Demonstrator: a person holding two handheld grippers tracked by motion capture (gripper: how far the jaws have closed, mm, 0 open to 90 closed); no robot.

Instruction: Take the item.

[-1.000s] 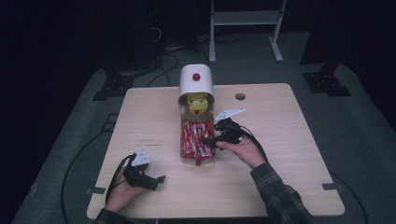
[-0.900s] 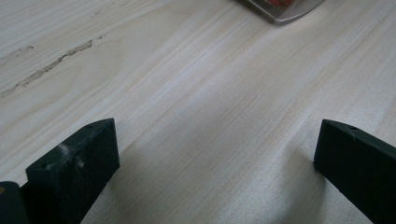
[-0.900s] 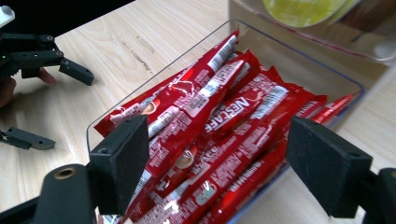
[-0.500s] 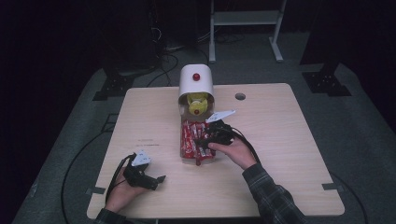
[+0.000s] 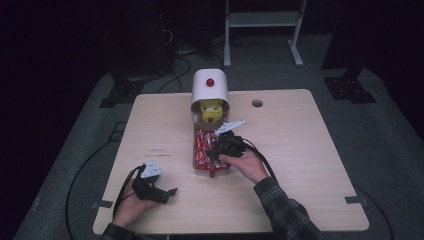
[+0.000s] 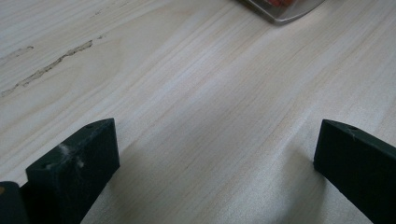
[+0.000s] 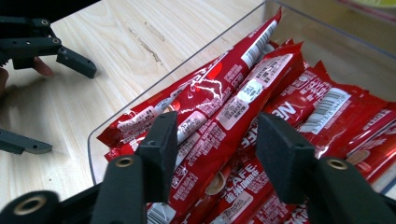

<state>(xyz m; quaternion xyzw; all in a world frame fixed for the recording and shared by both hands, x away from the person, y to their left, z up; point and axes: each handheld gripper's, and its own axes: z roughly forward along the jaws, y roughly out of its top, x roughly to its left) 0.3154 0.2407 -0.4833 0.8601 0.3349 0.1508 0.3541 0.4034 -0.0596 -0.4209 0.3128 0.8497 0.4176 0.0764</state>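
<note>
Glossy red sachets in clear tray — right gripper fingers closing, seemingly ungripped.

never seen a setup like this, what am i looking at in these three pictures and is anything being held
A person sits at a wooden table holding a two-jaw gripper in each hand. One picture comes from a camera above; the other two come from cameras riding on the grippers, looking along their black jaws.

On the table lies a clear tray full of red sachets, with a white dispenser behind it.

The right gripper is over the tray, one sachet between its jaws. The jaws have just been closing, but the pads do not seem to press on it yet, so nothing is held.

The left gripper rests open over bare wood near the table's front edge.
</note>
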